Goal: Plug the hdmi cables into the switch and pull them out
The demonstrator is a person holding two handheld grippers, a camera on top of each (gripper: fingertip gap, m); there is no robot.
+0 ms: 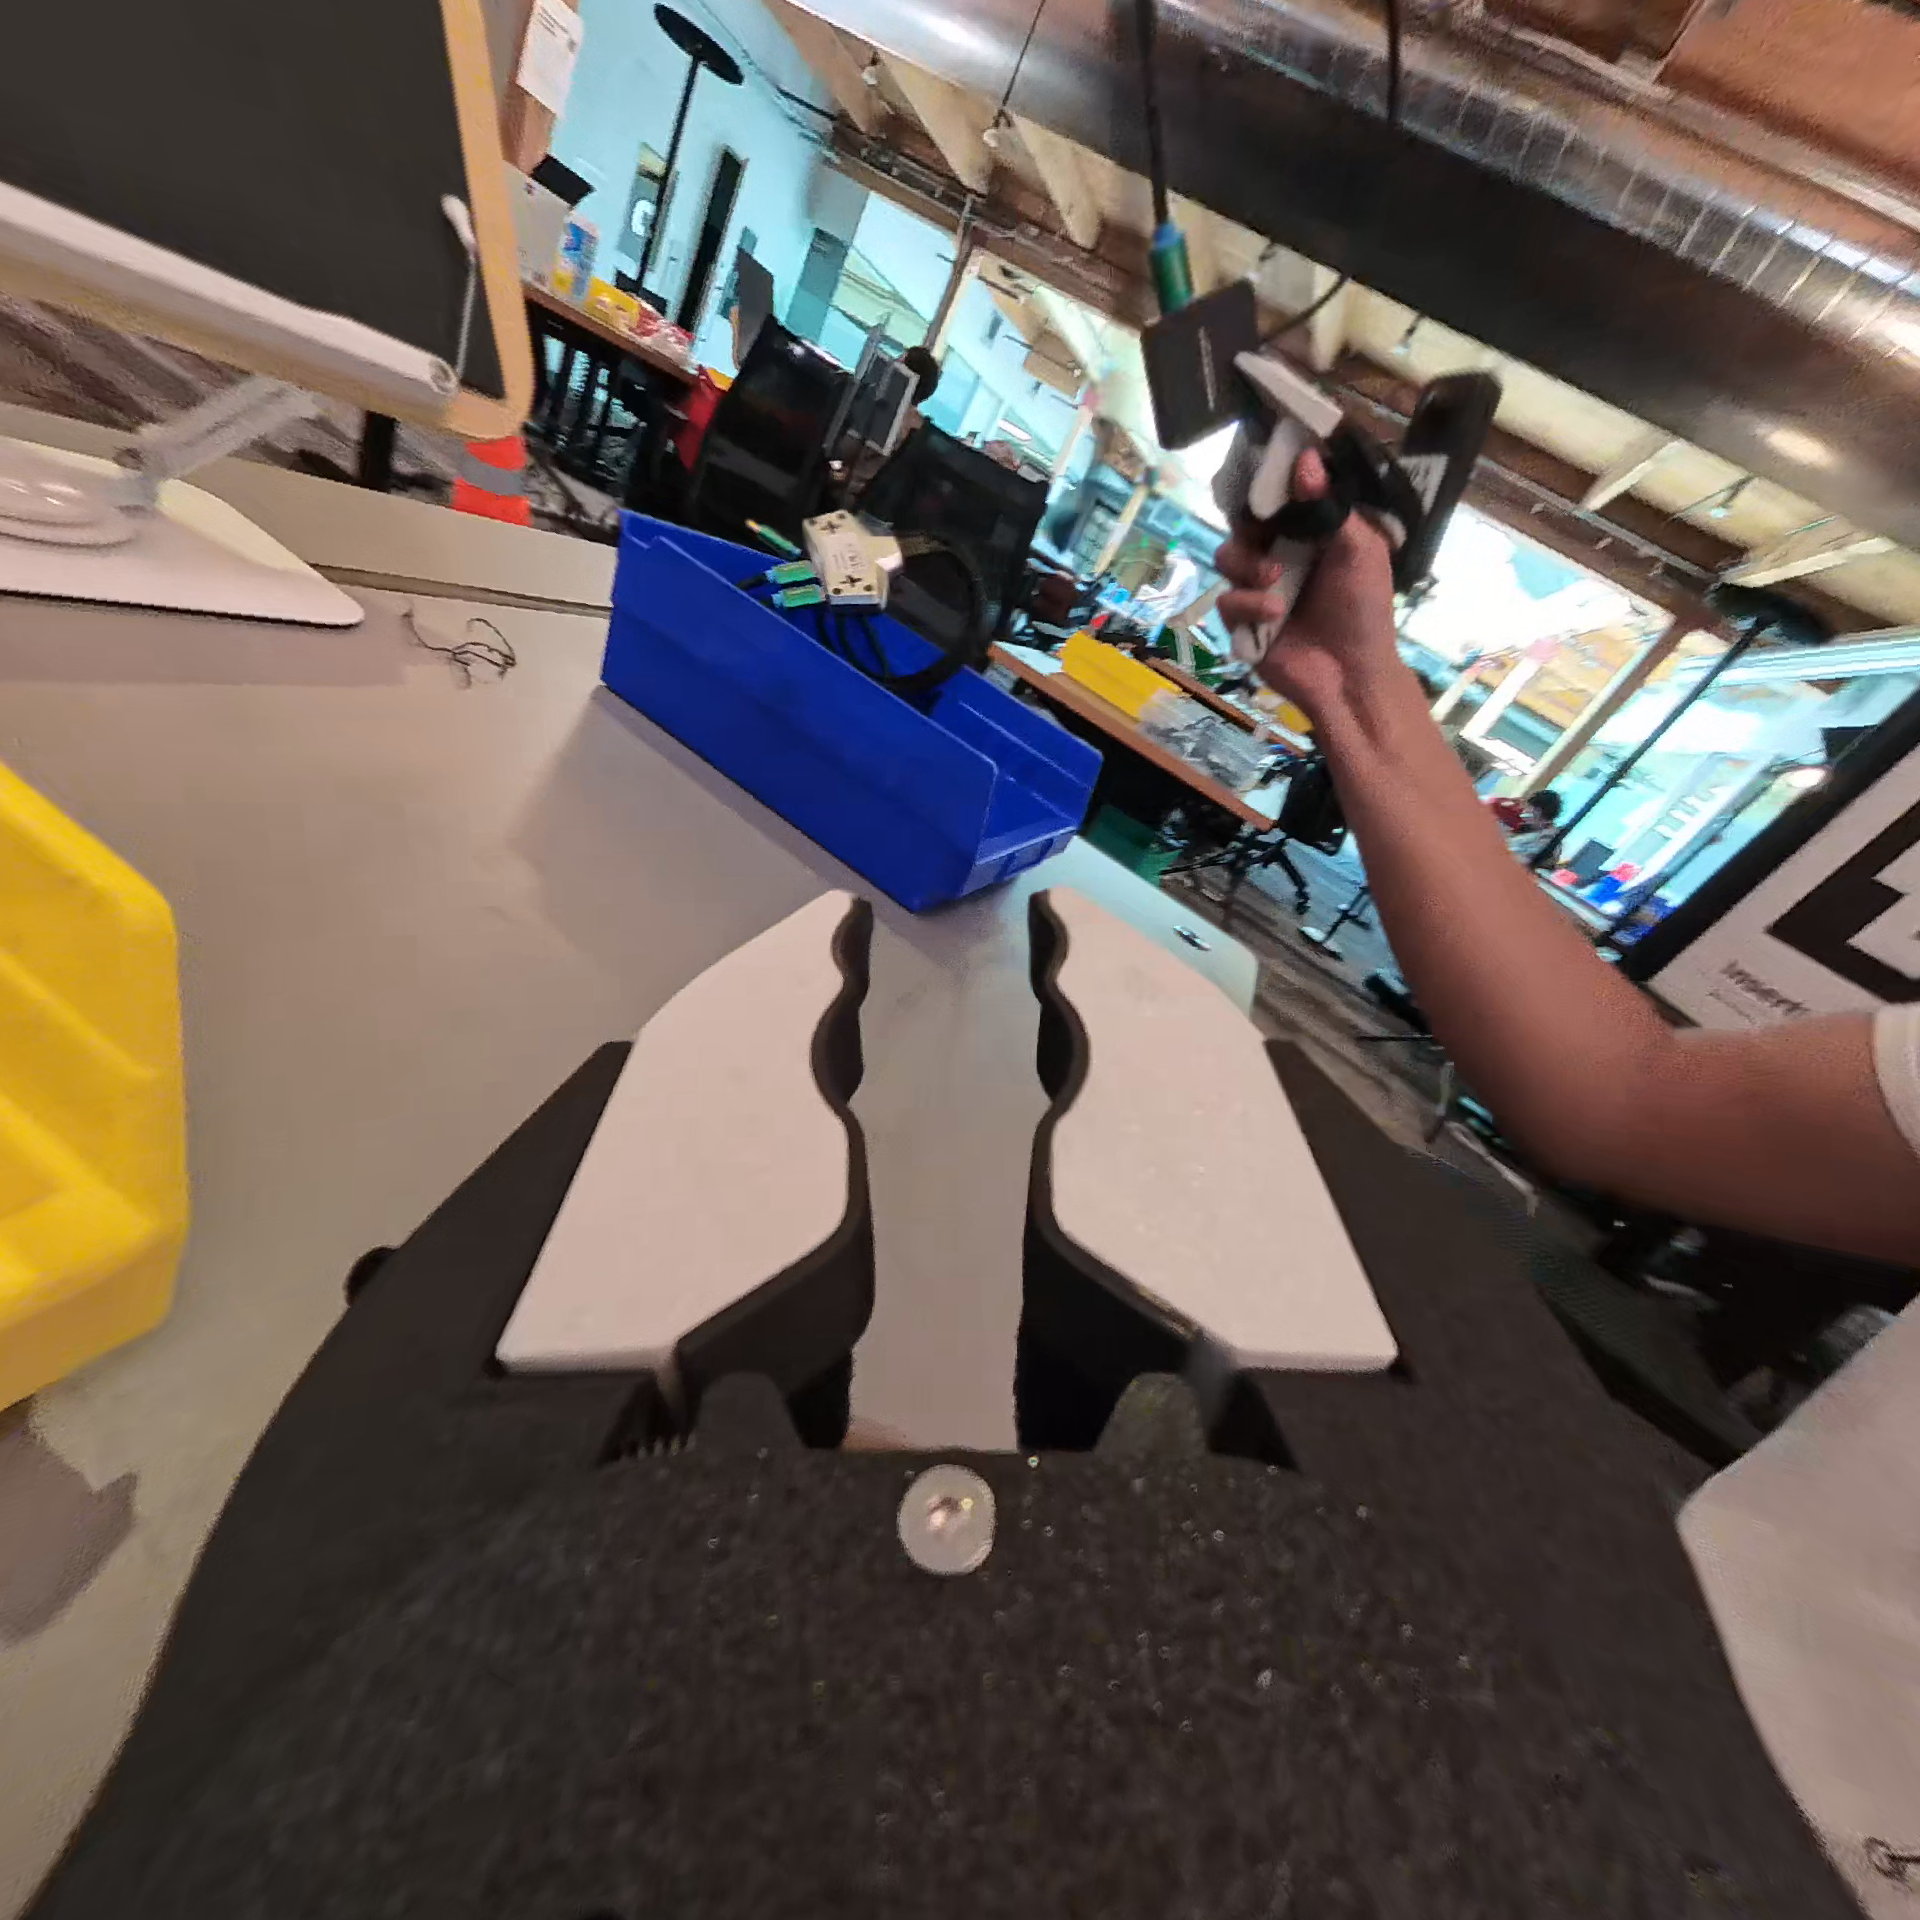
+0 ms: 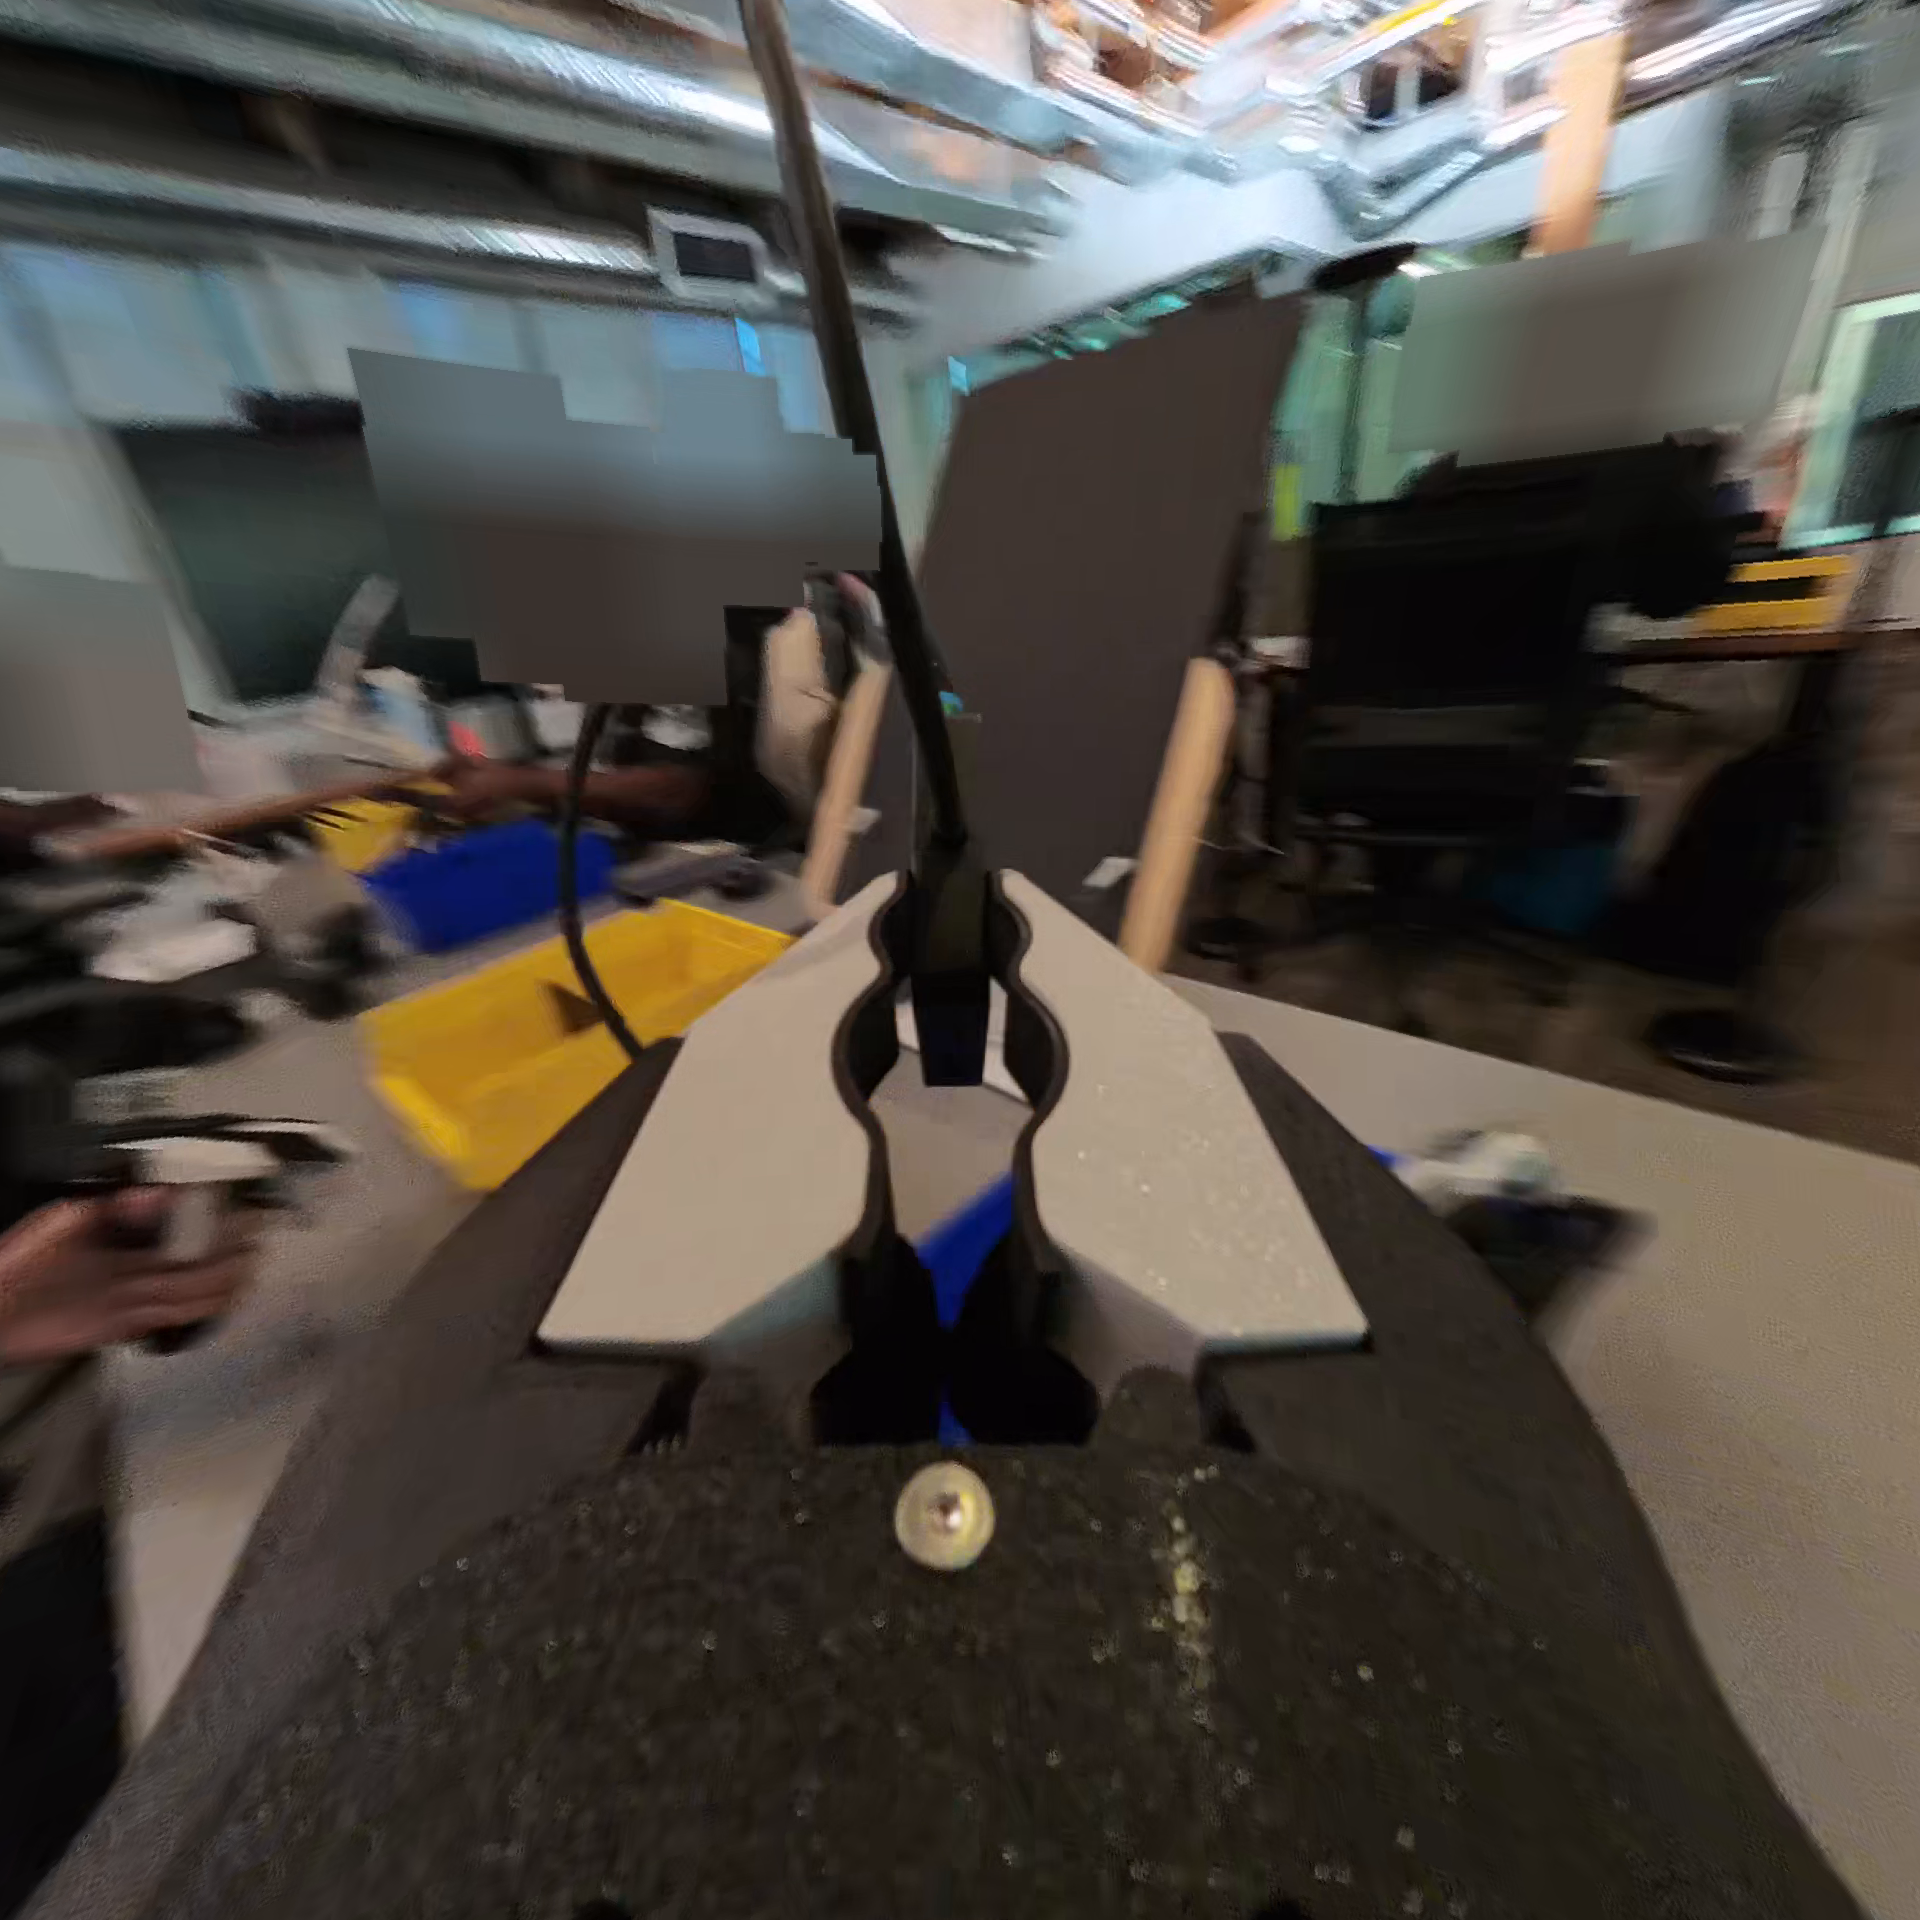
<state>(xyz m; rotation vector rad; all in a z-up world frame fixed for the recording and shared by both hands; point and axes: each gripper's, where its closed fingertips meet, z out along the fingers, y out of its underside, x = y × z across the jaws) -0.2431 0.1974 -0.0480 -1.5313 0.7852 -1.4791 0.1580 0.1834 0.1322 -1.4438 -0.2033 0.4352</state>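
My left gripper (image 1: 945,914) is open and empty, low over the grey table (image 1: 364,831), just short of a blue bin (image 1: 831,727). The bin holds a silver switch box (image 1: 847,556) and coiled black HDMI cables with green plugs (image 1: 790,582). My right gripper (image 2: 945,894) is shut on a flat black switch (image 2: 948,935), seen edge-on, held up in the air. In the left wrist view that gripper (image 1: 1262,416) holds the black switch (image 1: 1200,358) high at the right, with a green-ended cable (image 1: 1174,265) plugged in and running upward.
A yellow bin (image 1: 83,1091) sits at the table's left edge and also shows in the right wrist view (image 2: 582,1029). A white lamp base (image 1: 156,561) and a black board (image 1: 260,156) stand at the back left. The person's forearm (image 1: 1507,987) crosses the right side. My hands' fingertips stand some 45 centimeters from each other.
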